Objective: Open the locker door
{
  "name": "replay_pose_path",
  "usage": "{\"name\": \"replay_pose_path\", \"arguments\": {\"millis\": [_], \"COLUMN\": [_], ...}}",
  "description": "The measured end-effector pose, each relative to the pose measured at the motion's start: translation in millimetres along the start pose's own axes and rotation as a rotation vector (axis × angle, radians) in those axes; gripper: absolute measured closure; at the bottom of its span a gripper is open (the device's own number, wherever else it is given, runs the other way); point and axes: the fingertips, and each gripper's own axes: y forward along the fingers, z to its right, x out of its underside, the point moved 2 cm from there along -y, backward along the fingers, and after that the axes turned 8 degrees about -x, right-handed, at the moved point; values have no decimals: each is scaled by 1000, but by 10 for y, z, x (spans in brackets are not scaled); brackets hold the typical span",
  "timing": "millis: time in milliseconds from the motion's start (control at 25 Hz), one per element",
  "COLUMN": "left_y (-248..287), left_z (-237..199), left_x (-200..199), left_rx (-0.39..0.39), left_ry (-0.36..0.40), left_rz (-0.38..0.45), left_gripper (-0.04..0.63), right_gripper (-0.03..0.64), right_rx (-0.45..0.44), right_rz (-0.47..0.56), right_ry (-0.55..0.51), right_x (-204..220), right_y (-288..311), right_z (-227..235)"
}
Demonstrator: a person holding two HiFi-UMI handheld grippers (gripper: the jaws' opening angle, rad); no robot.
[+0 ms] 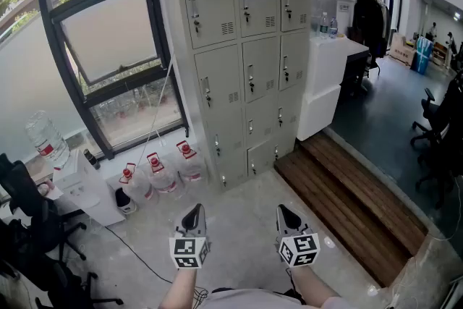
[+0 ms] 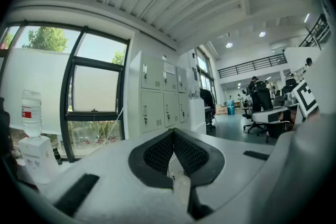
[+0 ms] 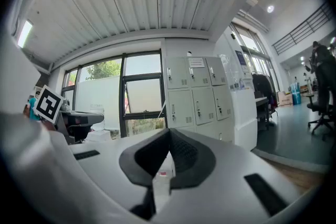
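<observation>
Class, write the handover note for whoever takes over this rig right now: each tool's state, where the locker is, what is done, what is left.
Left tool: shut, empty.
Right tool: shut, empty.
Both are held low, well short of the grey locker ahead, beside the window.
Done: nothing. Every door looks closed, and neither tool touches one.
Left: step closer, grip a door handle, pull the door open.
Mind the water bottles on the floor by the locker's left foot.

Bare floor [image 1: 242,217] is lying open up to the lockers [image 1: 246,69]. Water jugs [image 1: 160,176] are crowding their lower left corner, a white cabinet [image 1: 325,76] is standing against their right side, and a wooden step [image 1: 347,199] is running along the right.
</observation>
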Motion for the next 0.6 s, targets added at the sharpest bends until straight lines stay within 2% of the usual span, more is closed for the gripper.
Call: {"name": "replay_pose_path", "arguments": {"millis": [600], "left_y": [56], "left_z": [-85], "left_x": [-69], "left_rx": [-41], "left_ry": [-25], "left_rz": [7], "left_gripper": [592], "right_gripper": [603], "right_rx": [-11], "right_rz": [17], "right_ry": [-14], "right_x": [-125], "right_y": [121], "right_z": [67]}}
